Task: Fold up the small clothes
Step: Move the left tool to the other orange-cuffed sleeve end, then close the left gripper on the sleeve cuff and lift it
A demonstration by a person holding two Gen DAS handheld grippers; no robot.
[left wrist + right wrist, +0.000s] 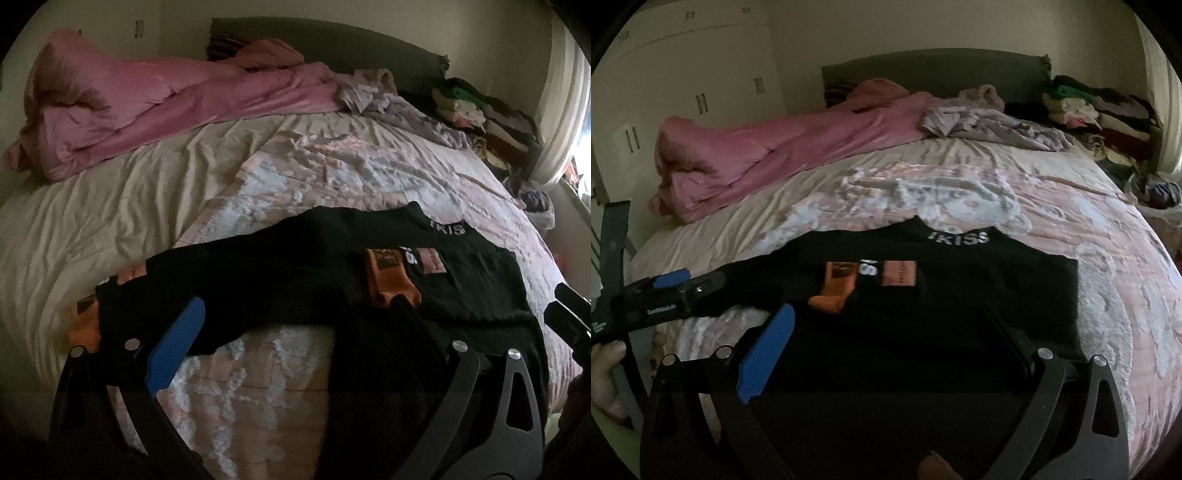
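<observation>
The black long-sleeved top with orange patches (960, 291) lies flat on the quilted pink bed (1071, 221) for folding. The left gripper (291, 314) and right gripper (894, 328) both gape wide over it, holding nothing (as far as the dimness shows).

Two hand-held claws, black frames with blue finger pads

The left claw (291, 314) has black linkage arms joined by round silver pivot screws, a ribbed blue pad (176, 345) on one finger and a dark finger opposite. The right claw (890, 332) is built the same: black triangular cut-out links, silver screws, a ribbed blue pad (767, 352). Seen from the right wrist view, the left claw's black body carries small white lettering, too blurred to read, and a bare hand (605, 373) with no sleeve in view.
</observation>
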